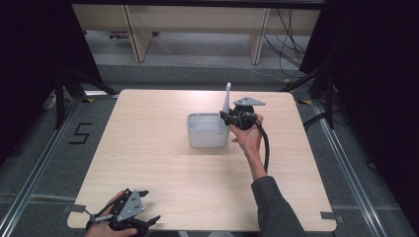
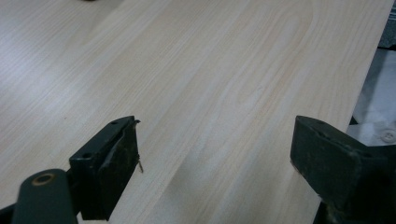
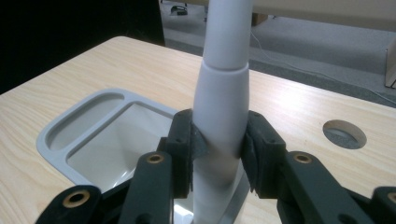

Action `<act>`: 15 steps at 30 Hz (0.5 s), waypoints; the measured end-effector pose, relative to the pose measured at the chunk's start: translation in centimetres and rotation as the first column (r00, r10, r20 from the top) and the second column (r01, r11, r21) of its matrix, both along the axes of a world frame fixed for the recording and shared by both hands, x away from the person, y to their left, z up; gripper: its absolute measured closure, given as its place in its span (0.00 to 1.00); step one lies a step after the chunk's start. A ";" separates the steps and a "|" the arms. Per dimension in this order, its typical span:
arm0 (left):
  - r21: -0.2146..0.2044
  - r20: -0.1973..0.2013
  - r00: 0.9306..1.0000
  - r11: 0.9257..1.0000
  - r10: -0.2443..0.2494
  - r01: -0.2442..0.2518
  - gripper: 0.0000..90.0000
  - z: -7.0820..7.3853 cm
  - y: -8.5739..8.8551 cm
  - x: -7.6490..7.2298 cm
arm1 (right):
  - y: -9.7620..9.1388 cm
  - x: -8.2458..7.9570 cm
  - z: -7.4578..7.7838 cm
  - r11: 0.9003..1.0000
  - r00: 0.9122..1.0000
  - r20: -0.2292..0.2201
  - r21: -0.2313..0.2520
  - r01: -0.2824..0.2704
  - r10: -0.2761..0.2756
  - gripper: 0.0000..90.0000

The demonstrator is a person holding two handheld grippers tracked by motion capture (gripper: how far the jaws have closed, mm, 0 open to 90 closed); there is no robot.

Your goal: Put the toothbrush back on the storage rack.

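A white-grey brush-like tool [image 1: 227, 99] stands upright at the right rim of a grey rectangular holder [image 1: 207, 130] in the middle of the table. My right gripper [image 1: 225, 116] is shut on the tool's thick lower handle [image 3: 219, 112], both pads [image 3: 254, 149] pressing it from either side. The holder's rim [image 3: 60, 140] shows a narrow slot and a larger well below and left of the handle. At the near left corner of the table a hand holds my left gripper [image 1: 148, 207], open, and its jaws [image 2: 215, 154] stand wide apart over bare wood.
The light wooden table [image 1: 163, 168] has a round cable hole [image 3: 344, 133] close to the right gripper. Floor rails, a "5" floor mark [image 1: 79, 133], dark curtains and table legs with cables lie beyond the far edge.
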State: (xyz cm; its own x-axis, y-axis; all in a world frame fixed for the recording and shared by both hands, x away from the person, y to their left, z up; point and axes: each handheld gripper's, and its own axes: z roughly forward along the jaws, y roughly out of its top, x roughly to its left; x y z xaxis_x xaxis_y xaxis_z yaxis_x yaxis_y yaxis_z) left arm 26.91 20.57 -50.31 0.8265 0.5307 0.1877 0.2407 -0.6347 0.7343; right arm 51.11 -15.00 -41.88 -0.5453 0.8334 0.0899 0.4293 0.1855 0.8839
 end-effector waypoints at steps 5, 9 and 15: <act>-0.017 -0.013 1.000 1.000 0.004 -0.005 0.16 -0.1 0.0 0.0 | -0.1 0.0 -0.4 1.000 1.000 -0.011 -0.014 0.001 -0.001 0.74; 0.014 -0.020 1.000 1.000 -0.010 0.010 0.16 0.1 0.1 0.1 | -0.1 0.1 -0.4 1.000 1.000 -0.005 -0.029 -0.004 0.004 0.74; -0.004 -0.021 1.000 1.000 0.000 0.000 0.16 0.1 0.0 -0.1 | 0.0 0.0 -0.1 1.000 1.000 0.005 -0.009 -0.013 0.013 0.74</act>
